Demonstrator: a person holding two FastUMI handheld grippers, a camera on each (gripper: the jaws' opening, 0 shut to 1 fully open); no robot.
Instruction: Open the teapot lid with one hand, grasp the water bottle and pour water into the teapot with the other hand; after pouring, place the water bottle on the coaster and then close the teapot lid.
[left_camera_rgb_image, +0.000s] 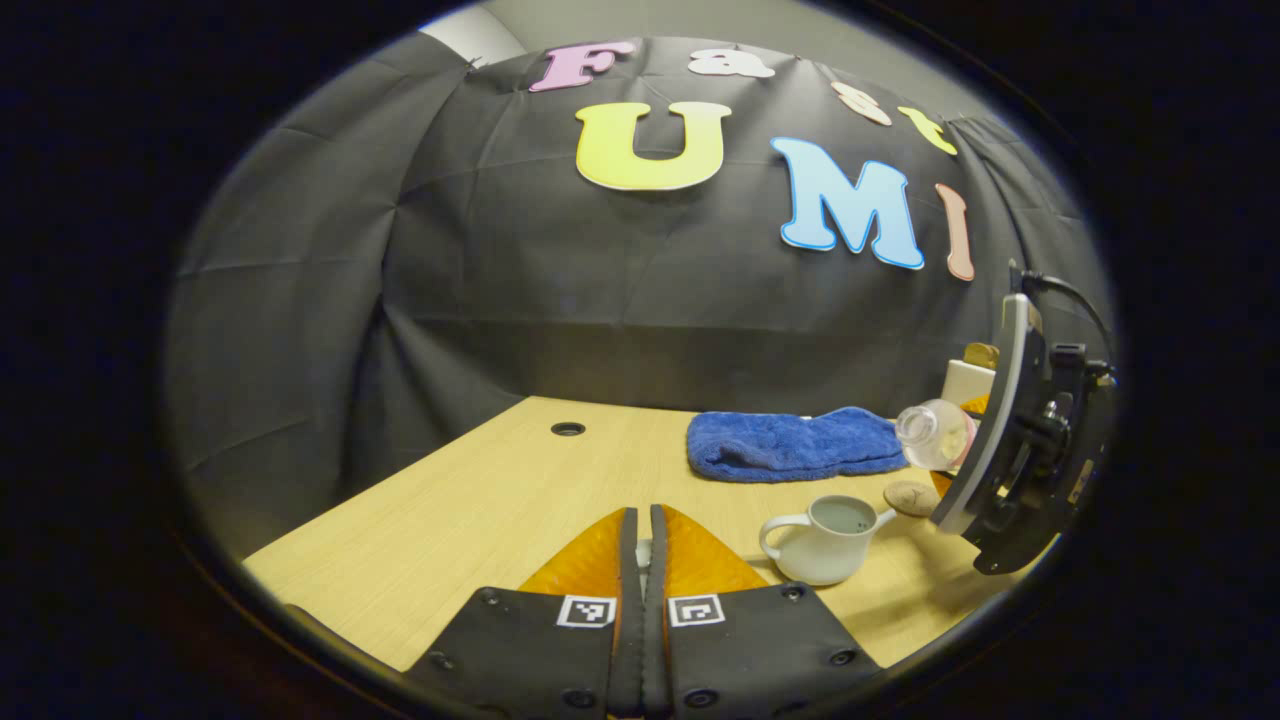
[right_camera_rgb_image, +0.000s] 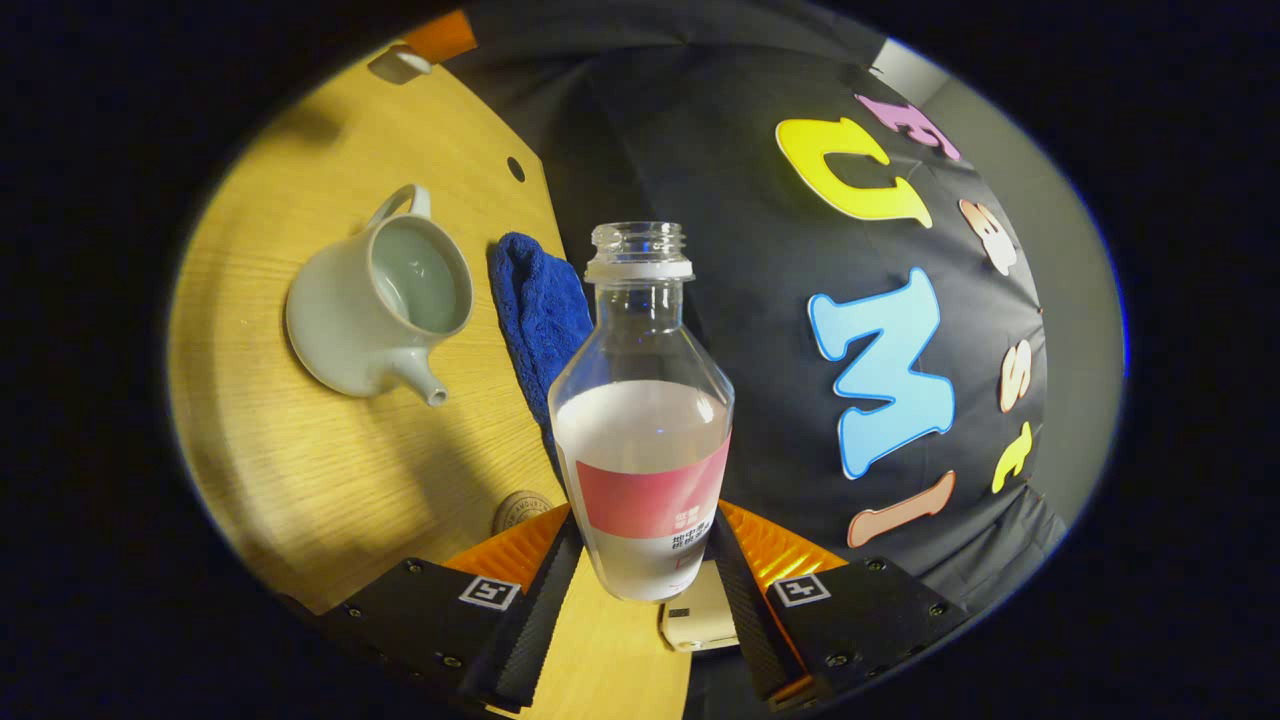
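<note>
Left gripper view: the left hand-held gripper (left_camera_rgb_image: 641, 560) sits at bottom centre, fingers pressed almost together with a small pale object (left_camera_rgb_image: 643, 552) showing in the slit between them. It may be the teapot lid; too little of it shows to be sure. The teapot (left_camera_rgb_image: 828, 540), a smooth, glazed white pot with a loop handle and short spout, stands lidless on the wood-grain table (left_camera_rgb_image: 480, 500) at lower right, with water visible inside. Behind it lies a rumpled blue towel (left_camera_rgb_image: 790, 443) of nubby cloth. A small round disc, the coaster (left_camera_rgb_image: 911, 497), lies just right of the teapot, partly cut off by the right hand-held gripper (left_camera_rgb_image: 1010, 450) at the right edge. That gripper's body hides most of the water bottle (left_camera_rgb_image: 935, 435); the clear neck end pokes out, tilted toward the left of frame. A cream box (left_camera_rgb_image: 966, 380) behind it is mostly hidden.

Right gripper view: the right hand-held gripper (right_camera_rgb_image: 645, 575) pinches the water bottle (right_camera_rgb_image: 645, 420) at bottom centre, both fingers on its lower body across the pink label band. The bottle is clear plastic, uncapped, with a threaded neck and white collar ring, and it is partly full. The teapot (right_camera_rgb_image: 370, 310) is at left of frame, mouth open, and the towel (right_camera_rgb_image: 535, 310) lies between it and the bottle. The coaster (right_camera_rgb_image: 520, 510) peeks out by the left finger, half covered.
</note>
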